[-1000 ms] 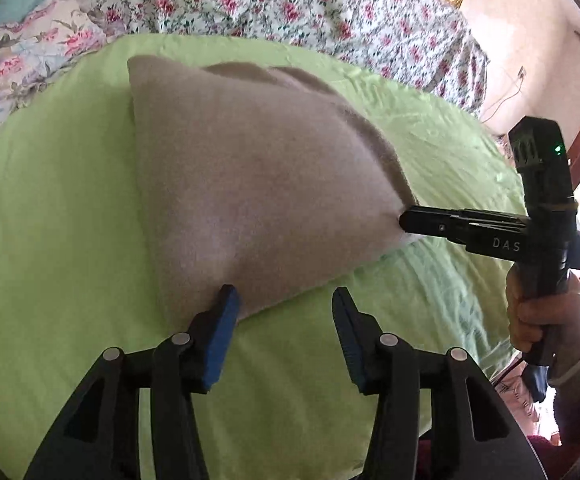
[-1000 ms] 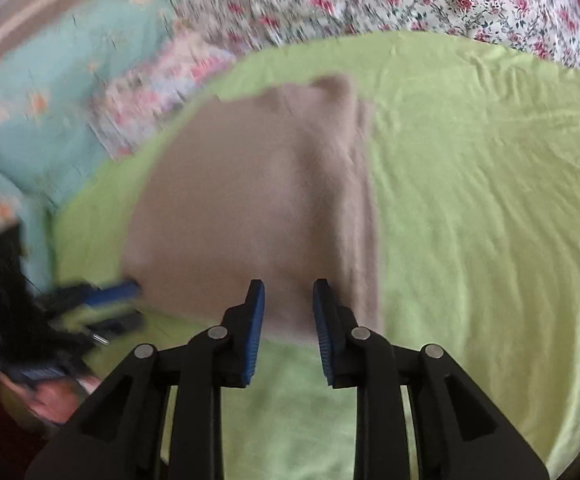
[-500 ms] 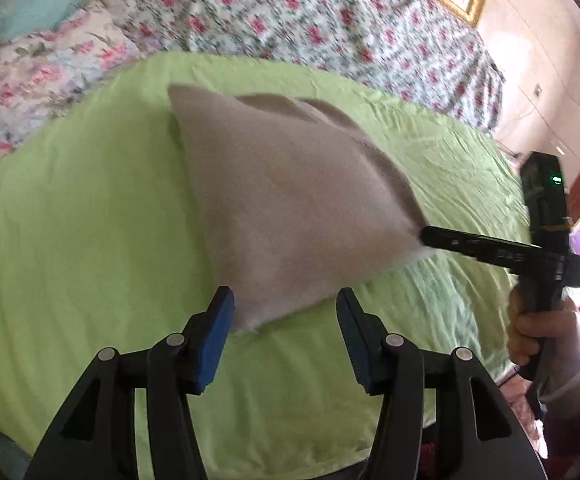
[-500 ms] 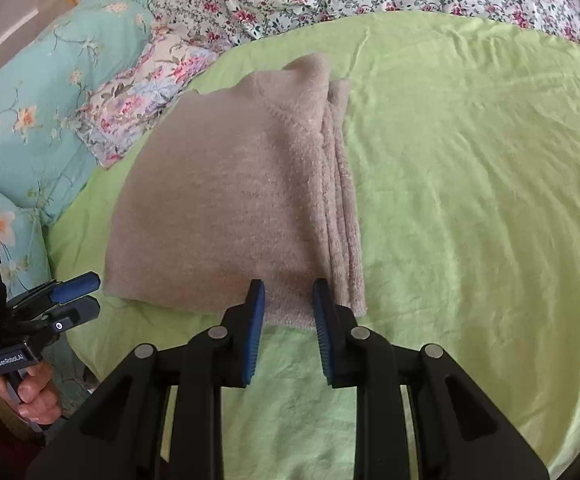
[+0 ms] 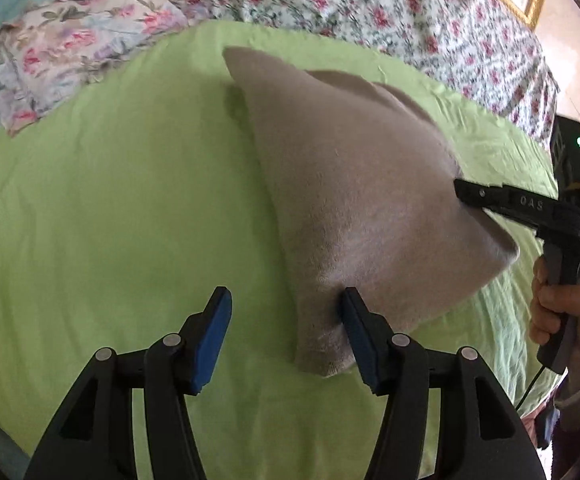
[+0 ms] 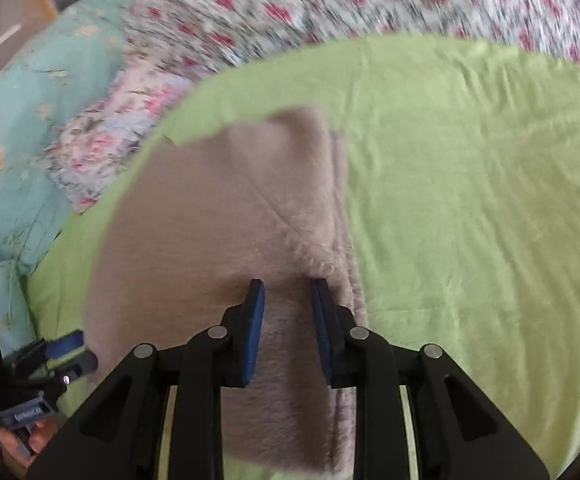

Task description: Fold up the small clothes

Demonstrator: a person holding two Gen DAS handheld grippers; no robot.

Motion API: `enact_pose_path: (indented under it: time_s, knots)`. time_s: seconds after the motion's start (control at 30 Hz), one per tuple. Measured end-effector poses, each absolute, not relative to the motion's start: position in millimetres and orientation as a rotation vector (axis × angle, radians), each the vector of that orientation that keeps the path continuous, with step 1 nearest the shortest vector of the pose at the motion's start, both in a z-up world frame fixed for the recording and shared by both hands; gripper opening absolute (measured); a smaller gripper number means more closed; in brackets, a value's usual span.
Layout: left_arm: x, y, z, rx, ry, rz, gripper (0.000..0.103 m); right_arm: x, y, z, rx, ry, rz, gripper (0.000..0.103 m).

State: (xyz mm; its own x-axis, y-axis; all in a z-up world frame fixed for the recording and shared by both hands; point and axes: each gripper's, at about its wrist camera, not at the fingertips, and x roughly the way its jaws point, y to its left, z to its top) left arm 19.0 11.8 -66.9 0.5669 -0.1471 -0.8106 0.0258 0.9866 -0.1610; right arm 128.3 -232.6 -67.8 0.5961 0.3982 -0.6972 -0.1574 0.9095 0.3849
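Left tongs (image 5: 286,336) spread wide at beige garment (image 5: 353,200) corner on green bed sheet (image 5: 110,220); right tongs (image 6: 288,328) apart over its edge.

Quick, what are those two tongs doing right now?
Left tongs: open, one finger touching the folded beige fleece garment, not gripping.
Right tongs: partly open over the garment; grip unclear.
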Motion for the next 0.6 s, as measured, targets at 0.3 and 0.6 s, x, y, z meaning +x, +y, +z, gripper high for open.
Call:
enact_pose_path:
  time_s: [0.3, 0.6]
  knots:
    - [5.2, -0.9, -59.8, -0.08, 0.949, -0.087, 0.059, 91.5, -225.7, -44.9, 0.314, 0.84, 0.321, 0.027]
    - [-24.6, 2.7, -45.3, -0.057, 0.922, -0.017, 0.085, 33.1, -228.5, -22.7, 0.238, 0.773, 0.305, 0.045]
